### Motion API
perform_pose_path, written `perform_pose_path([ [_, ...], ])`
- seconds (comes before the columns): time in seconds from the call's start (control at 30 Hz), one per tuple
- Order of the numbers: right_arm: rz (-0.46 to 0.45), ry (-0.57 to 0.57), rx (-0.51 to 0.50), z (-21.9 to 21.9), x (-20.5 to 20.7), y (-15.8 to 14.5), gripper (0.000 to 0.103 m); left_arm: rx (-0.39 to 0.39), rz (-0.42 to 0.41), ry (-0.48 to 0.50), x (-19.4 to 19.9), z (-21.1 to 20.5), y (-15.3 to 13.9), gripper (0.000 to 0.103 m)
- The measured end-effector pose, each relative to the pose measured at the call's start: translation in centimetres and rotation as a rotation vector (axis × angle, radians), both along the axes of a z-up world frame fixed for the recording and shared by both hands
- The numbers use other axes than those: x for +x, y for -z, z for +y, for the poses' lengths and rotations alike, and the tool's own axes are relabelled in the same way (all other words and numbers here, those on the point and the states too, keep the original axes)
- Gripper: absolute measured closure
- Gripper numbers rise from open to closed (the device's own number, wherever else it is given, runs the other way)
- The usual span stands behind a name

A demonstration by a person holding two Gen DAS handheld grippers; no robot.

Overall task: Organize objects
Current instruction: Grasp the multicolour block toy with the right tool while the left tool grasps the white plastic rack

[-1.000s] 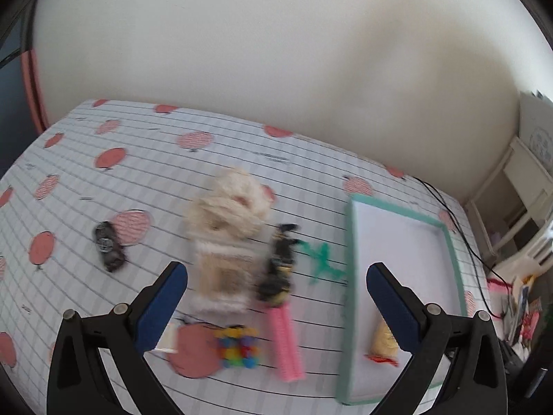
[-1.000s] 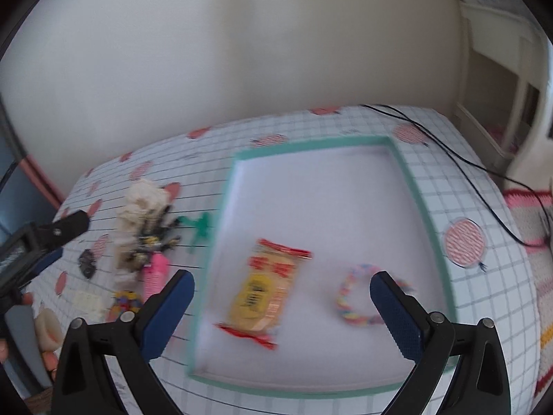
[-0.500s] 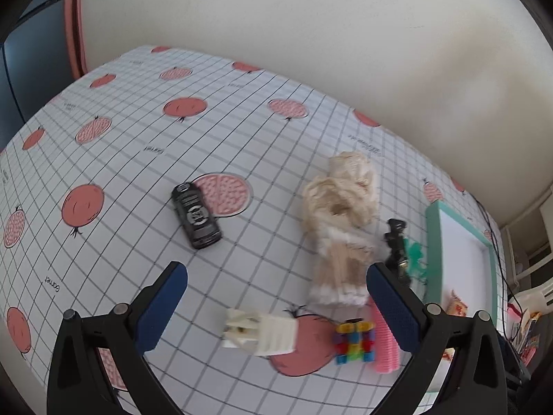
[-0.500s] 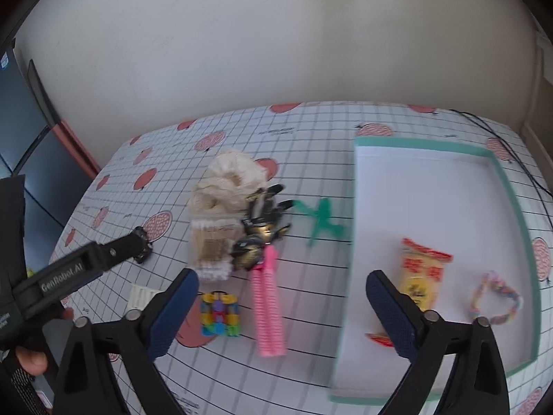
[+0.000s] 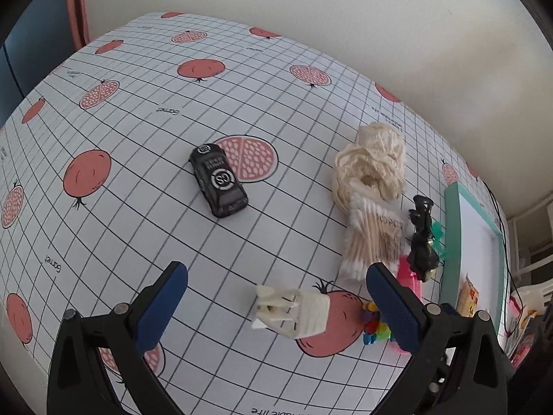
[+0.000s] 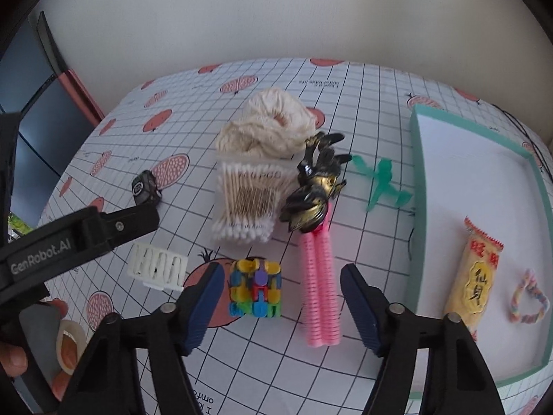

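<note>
**Both grippers swung off the tray and onto the loose pile**

Plain off-white wall behind, and a table under a white grid-pattern cloth (image 5: 145, 145) printed with red pomegranates. A second ago the right gripper was over the teal-rimmed white tray (image 6: 484, 138); now both cameras have swung left onto the loose stuff. I'd guess that means the next pickup is coming, since most items are still outside the tray.

The left gripper (image 5: 276, 307) is wide open and holding nothing, with the small white ribbed plastic clip (image 5: 293, 311) sitting between its fingers. The right gripper (image 6: 278, 307) is also open and empty, lined up around the multicoloured block cube (image 6: 255, 288) and the pink ribbed hair roller (image 6: 319, 290).

Already in the tray: a yellow-and-red snack packet (image 6: 478, 276) and a pastel braided loop (image 6: 528, 297).

Readable text: the black toy car (image 5: 219, 180) has "GS" in a roof circle, the clear bag of wooden cotton swabs (image 6: 245, 200) says something like "100 PCS", the cloth says "Garnet", and the left gripper's arm reads "GenRobot.AI". The packet has Chinese characters.
</note>
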State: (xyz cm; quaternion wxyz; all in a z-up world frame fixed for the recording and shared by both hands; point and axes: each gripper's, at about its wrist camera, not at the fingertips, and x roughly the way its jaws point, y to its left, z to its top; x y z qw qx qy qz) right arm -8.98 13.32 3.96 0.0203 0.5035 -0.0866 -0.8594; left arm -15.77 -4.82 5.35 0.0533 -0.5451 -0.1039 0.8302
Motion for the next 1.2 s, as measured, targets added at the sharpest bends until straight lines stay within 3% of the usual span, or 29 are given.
perform_pose_path([
  [0.43,-0.025,-0.026,-0.025,-1.8,-0.4,0.8,0.053,-0.030,-0.093,0.037,-0.1,1.6,2.2,0.017],
  [0.57,-0.040,-0.039,-0.017,-2.4,-0.5,1.3,0.054,-0.023,-0.119,0.033,-0.2,1.6,2.7,0.024],
  [0.83,-0.064,-0.032,-0.028,-2.4,-0.7,2.0,0.062,-0.035,-0.155,0.031,-0.1,1.9,3.4,0.027],
  [0.93,-0.064,-0.031,-0.025,-2.4,-0.6,1.9,0.062,-0.033,-0.166,0.033,0.0,1.9,3.6,0.041],
  [1.03,-0.064,-0.034,-0.027,-2.3,-0.5,1.8,0.063,-0.029,-0.173,0.019,0.1,1.8,3.6,0.045],
  [1.2,-0.059,-0.034,-0.035,-2.1,-0.5,1.5,0.063,-0.031,-0.173,0.013,0.2,1.7,3.6,0.046],
])
